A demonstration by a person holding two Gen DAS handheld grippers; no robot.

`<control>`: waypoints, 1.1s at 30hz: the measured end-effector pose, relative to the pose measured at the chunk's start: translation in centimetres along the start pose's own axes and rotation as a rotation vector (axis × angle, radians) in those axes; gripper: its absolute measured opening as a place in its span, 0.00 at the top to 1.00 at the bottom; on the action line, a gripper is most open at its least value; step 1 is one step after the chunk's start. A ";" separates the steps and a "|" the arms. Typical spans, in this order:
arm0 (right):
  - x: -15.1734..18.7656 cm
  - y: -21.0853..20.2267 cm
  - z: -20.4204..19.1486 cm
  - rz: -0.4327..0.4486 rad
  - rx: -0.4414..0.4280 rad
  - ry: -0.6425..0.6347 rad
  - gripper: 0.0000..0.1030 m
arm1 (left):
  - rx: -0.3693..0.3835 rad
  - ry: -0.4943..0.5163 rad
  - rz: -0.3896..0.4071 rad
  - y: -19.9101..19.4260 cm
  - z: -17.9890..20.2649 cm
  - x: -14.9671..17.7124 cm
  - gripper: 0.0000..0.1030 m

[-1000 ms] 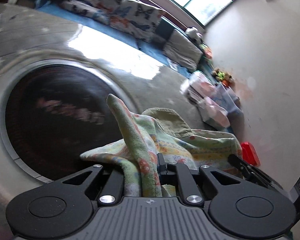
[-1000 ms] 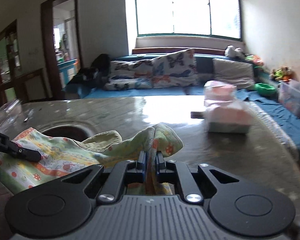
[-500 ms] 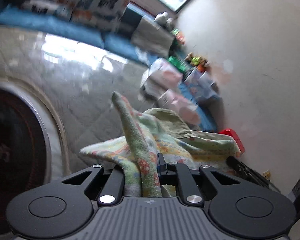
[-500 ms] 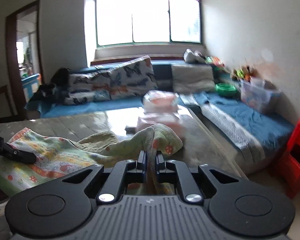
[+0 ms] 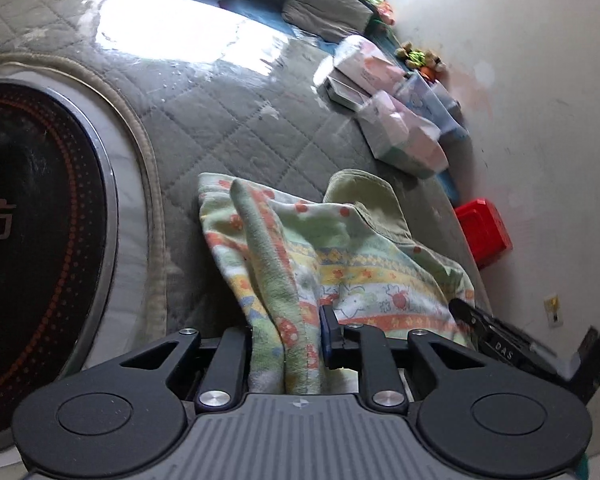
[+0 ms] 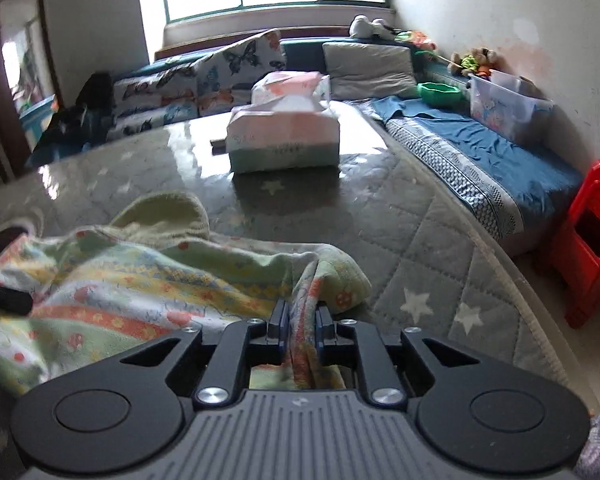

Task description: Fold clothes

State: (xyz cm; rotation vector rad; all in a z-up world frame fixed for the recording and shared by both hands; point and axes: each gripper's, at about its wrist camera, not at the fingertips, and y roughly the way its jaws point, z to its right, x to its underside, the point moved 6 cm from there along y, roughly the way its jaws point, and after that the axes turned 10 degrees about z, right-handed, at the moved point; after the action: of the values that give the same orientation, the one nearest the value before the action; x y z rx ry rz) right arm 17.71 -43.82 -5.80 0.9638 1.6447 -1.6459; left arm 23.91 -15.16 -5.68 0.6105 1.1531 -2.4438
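Observation:
A small pastel garment [image 5: 356, 264] with green, yellow and orange printed bands lies rumpled on the grey quilted table cover [image 5: 228, 120]. My left gripper [image 5: 287, 332] has a fold of its near edge between its jaws, which are opening; the cloth still fills the gap. In the right wrist view the same garment [image 6: 140, 276] spreads to the left. My right gripper [image 6: 302, 320] holds its right corner in a narrow gap, and these jaws are opening too. The right gripper [image 5: 496, 346] shows at the garment's right edge in the left wrist view.
A round black hotplate [image 5: 28, 216] is set in the table to the left. Tissue boxes [image 6: 284, 140] stand beyond the garment. The table's curved edge [image 6: 512, 264] runs on the right, with a red stool [image 6: 592, 236] and a blue-covered sofa [image 6: 484, 148] past it.
Both grippers have come down and forward toward the table, and the garment, hanging raised before, now rests on the cover. The gaps between both pairs of jaws look slightly wider.

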 end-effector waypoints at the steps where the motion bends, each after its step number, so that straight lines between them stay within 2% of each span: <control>1: 0.0 -0.1 0.1 -0.003 0.003 -0.005 0.83 | 0.005 0.014 -0.003 -0.2 0.1 0.2 0.80; 4: 0.3 -0.4 0.3 -0.005 0.003 0.005 0.82 | 0.010 0.043 -0.002 -0.6 0.5 0.4 0.67; 6: 0.4 -0.6 0.3 -0.006 0.008 -0.007 0.80 | -0.005 0.053 0.014 -0.9 0.5 0.1 0.51; 8: 0.4 -0.8 0.2 -0.004 0.016 -0.022 0.77 | -0.030 0.063 0.040 -1.1 0.4 -0.2 0.45; 12: 0.2 -1.4 0.5 0.008 0.028 -0.026 0.72 | -0.086 0.048 0.083 -1.6 -0.8 -1.2 0.45; 16: -1.0 -2.6 1.1 0.059 0.056 -0.026 0.72 | -0.136 0.026 0.133 -2.4 -1.7 -2.3 0.45; 21: -2.2 -2.7 0.8 0.093 0.021 -0.008 0.72 | -0.096 0.034 0.168 -2.4 0.0 -3.0 0.46; 28: -1.7 0.3 -1.1 0.057 -0.047 0.018 0.72 | 0.015 0.049 0.128 0.5 3.6 -2.6 0.50; 33: -1.6 1.9 -1.9 0.048 -0.055 0.011 0.72 | 0.039 0.043 0.091 3.2 4.5 -2.6 0.54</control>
State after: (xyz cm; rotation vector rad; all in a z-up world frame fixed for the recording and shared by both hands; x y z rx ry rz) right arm 20.31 -42.10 -5.40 0.9785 1.6528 -1.5580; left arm 26.69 -20.22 -3.71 0.7146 1.0726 -2.3920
